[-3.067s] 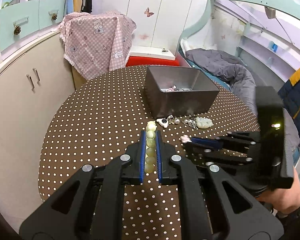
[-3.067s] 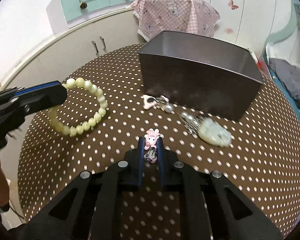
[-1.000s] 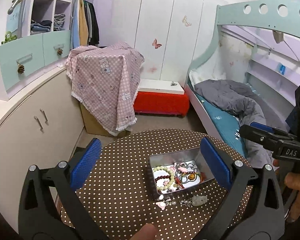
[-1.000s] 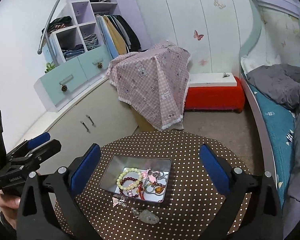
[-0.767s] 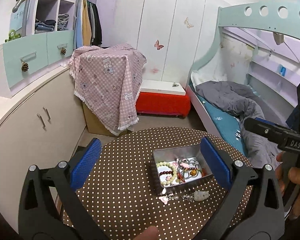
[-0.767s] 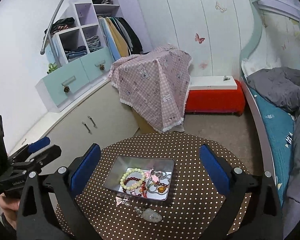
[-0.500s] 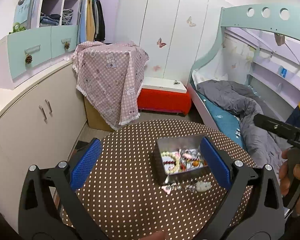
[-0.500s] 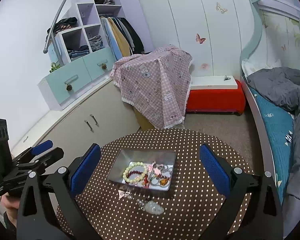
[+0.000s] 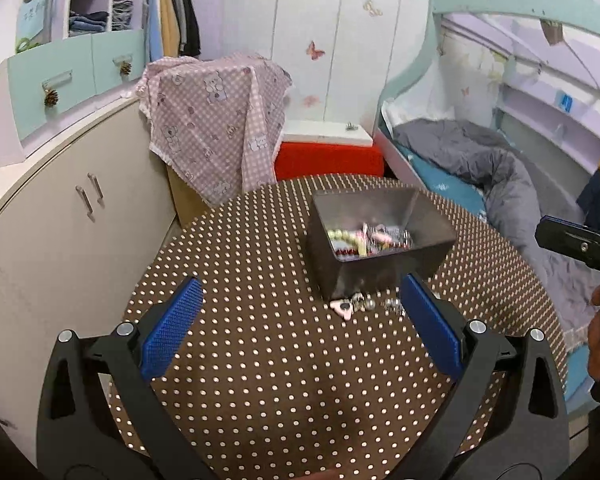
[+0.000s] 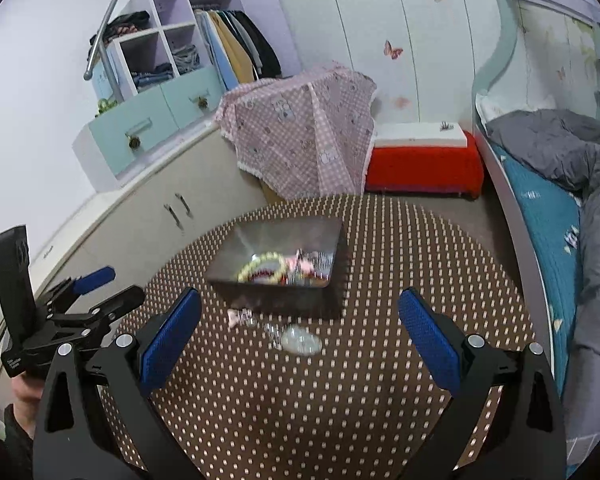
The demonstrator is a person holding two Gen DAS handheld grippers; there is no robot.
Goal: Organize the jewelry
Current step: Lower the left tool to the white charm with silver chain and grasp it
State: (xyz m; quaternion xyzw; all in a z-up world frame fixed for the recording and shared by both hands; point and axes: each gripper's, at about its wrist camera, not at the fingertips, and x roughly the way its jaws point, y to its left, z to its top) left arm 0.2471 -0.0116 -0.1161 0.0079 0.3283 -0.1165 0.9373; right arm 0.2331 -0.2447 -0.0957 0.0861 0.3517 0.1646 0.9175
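Note:
A grey metal box point(image 9: 432, 236) stands on the round polka-dot table point(image 9: 260, 360) and holds a pale green bead bracelet point(image 9: 346, 236), a red bracelet and other pieces. It also shows in the right wrist view point(image 10: 256, 248). On the table in front of it lie a pink charm point(image 9: 342, 307), silver trinkets point(image 9: 366, 303) and a pale jade pendant point(image 10: 300, 340). My left gripper point(image 9: 298, 320) is open and empty above the table. My right gripper point(image 10: 298, 320) is open and empty too.
A beige cabinet point(image 9: 60, 232) curves along the left. A pink checked cloth point(image 9: 216, 128) covers something behind the table, next to a red bench point(image 9: 328, 160). A bed with grey bedding point(image 9: 480, 168) runs along the right.
Both grippers, once shut on the bead bracelet and a pink charm, are now open and empty; those pieces lie in the box. Over the last second both have come down closer to the table.

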